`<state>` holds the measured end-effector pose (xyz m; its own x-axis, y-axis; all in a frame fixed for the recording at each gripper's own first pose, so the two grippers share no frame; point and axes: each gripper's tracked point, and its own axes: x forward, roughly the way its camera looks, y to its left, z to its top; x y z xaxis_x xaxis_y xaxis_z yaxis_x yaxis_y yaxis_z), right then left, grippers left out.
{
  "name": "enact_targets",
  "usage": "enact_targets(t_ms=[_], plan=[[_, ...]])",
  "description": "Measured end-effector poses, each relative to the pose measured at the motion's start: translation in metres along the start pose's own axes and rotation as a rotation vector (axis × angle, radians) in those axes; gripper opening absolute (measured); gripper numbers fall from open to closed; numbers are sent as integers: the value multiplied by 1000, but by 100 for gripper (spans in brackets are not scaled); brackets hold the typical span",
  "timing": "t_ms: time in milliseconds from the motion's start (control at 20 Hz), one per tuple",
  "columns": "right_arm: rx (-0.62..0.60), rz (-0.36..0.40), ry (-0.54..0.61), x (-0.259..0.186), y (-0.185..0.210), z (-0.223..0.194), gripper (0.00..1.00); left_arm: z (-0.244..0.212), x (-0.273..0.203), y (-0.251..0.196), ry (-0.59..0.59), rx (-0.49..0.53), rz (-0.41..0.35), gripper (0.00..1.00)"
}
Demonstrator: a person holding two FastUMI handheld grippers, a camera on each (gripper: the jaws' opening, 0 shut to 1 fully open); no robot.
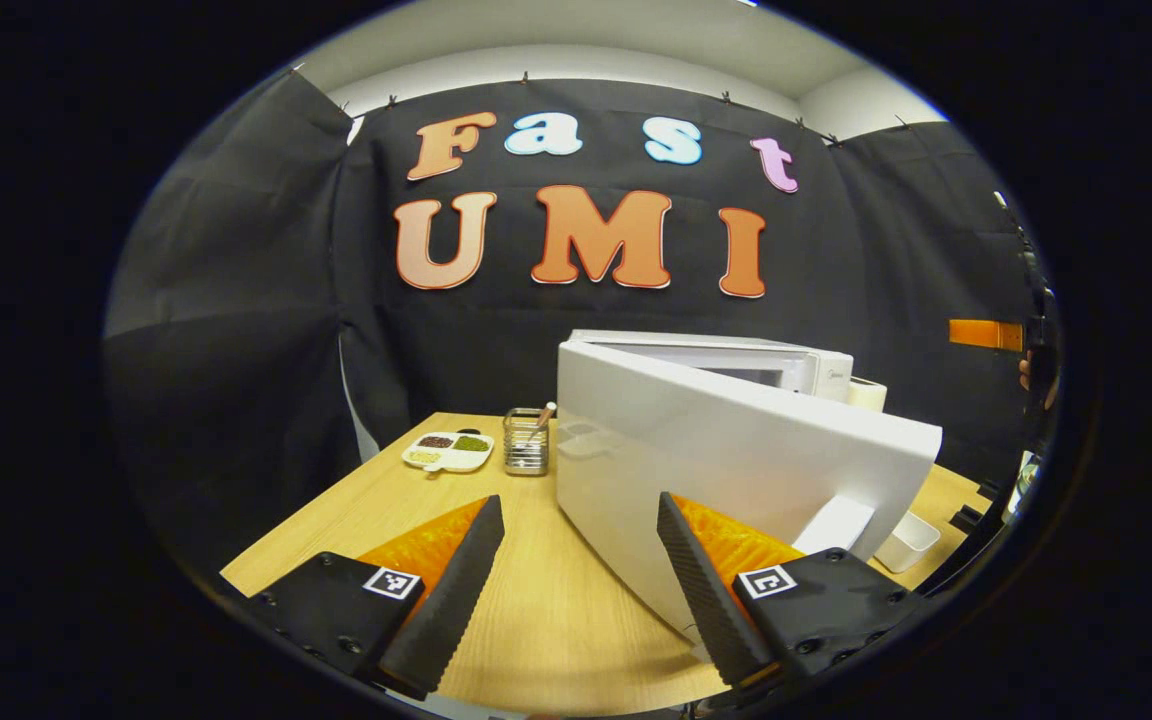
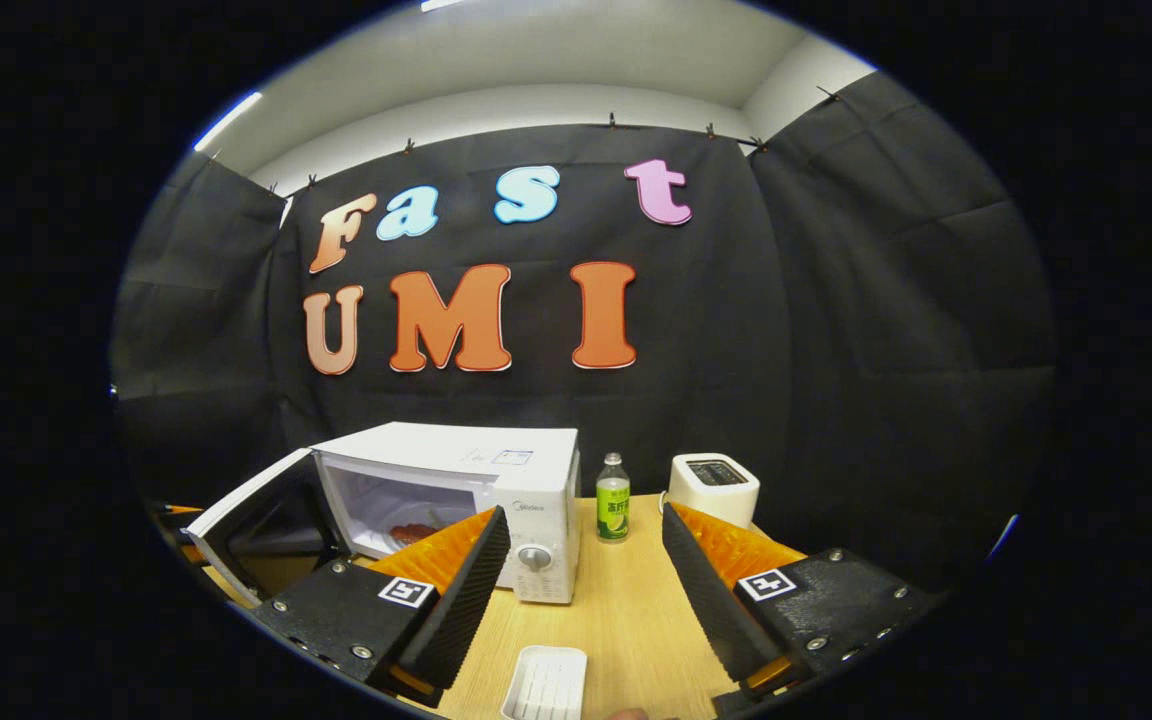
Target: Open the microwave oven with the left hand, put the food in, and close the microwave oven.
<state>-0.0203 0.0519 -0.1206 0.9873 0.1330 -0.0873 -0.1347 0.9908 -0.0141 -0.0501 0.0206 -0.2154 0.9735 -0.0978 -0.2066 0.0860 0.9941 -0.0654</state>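
Right gripper view: open microwave [image 2: 456,500] holds food [image 2: 414,532] inside.

1. Black cloth wall [image 2: 836,330] hangs clipped along its top edge, well beyond the fingers.
2. Above the cloth, a pale upper wall [image 2: 496,105] meets a white ceiling [image 2: 576,40].
3. A ceiling light strip [image 2: 226,120] glows up and left of the fingers.
4. A light wooden surface [image 1: 536,600] lies beneath the fingers.

Even overhead light, sharp focus, fisheye-bent edges.
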Motion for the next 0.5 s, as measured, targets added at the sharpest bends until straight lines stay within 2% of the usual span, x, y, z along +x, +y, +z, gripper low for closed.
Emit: enact_targets(t_ms=[300,500], plan=[[17,-53,-20,-10,-40,11,95,-1,27,-49,10,31,-85,97],[21,-85,-18,-15,-59,12,95,-1,45,-93,33,-7,-193,97]])
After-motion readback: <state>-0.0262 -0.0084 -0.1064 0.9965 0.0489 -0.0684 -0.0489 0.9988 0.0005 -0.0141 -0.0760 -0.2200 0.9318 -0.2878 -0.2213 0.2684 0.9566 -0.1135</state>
